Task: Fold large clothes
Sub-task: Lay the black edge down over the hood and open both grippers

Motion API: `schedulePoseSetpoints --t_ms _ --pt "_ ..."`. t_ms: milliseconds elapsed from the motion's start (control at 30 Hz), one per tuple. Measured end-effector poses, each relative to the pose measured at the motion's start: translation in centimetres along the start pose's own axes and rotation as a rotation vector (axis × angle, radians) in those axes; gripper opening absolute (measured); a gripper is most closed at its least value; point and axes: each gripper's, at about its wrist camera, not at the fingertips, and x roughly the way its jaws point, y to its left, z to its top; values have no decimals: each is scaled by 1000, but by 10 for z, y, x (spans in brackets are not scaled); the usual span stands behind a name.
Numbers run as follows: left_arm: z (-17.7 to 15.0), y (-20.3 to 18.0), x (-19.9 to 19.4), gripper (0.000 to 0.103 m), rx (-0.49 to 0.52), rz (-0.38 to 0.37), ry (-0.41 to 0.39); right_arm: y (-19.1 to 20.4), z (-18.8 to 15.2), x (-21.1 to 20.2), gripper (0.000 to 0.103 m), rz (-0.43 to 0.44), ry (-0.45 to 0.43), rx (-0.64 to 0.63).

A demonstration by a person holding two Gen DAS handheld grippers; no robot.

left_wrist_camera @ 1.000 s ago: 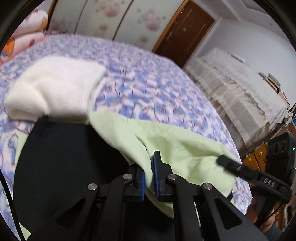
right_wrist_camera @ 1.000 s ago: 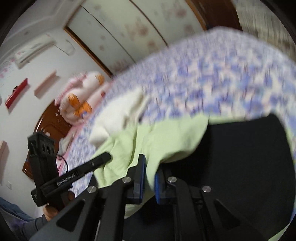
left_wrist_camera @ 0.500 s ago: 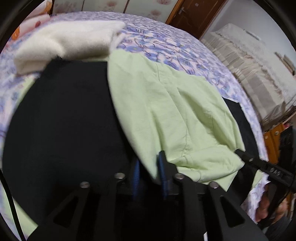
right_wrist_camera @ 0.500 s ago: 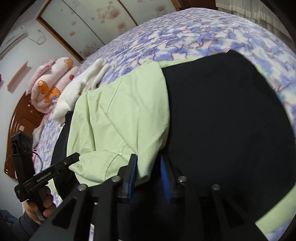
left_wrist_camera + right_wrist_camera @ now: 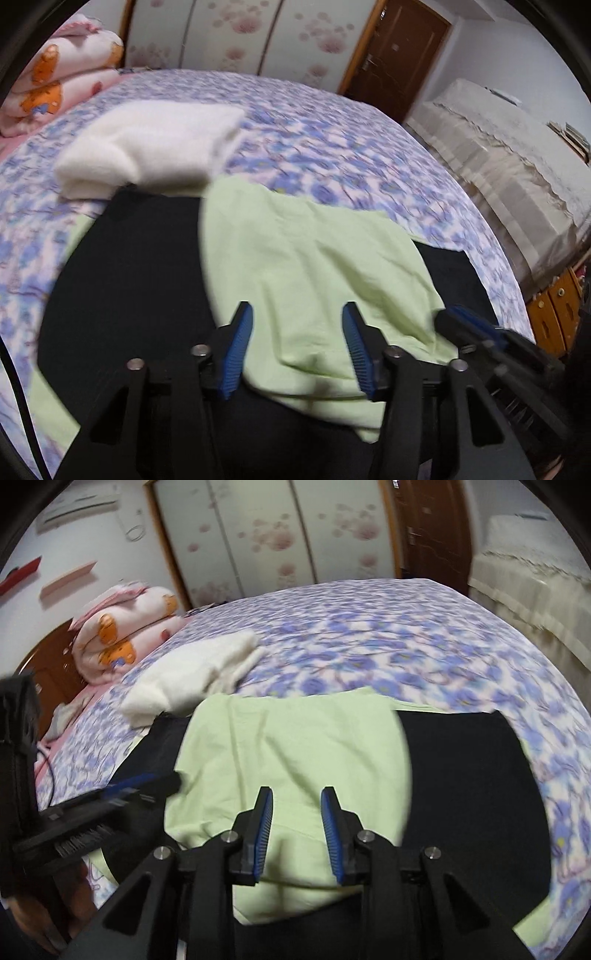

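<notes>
1. A folded cream fleece blanket (image 5: 147,144) lies at far left on the bed with the purple-flowered sheet (image 5: 332,147), touching the far edge of the garment.
2. The large black garment with pale green lining (image 5: 125,280) is spread flat near the bed's edge, its green flap (image 5: 306,266) folded across the middle.
3. The left gripper (image 5: 297,343) has just been opening; released, its blue pads stand apart above the flap.
4. The right gripper (image 5: 297,823), just opened too, grips nothing.
</notes>
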Motion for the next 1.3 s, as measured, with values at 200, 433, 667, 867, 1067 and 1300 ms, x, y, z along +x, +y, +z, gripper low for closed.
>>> schedulePoseSetpoints --t_ms 200,433,667,867,1067,1300 --pt "-29 4 39 34 1 42 108 1 -25 34 27 -65 72 -70" --pt "-46 -2 32 34 102 41 73 -28 -51 25 28 -17 75 -46" --pt "-44 5 22 35 56 36 74 -34 -49 12 28 -28 62 11" --pt "-43 -5 13 55 76 68 83 -30 -48 5 29 -40 58 35" --pt "-42 -11 -9 69 65 91 77 -20 -47 -10 30 -28 58 66" --pt "-42 -12 -45 69 43 98 83 -3 -51 -34 31 -22 70 73"
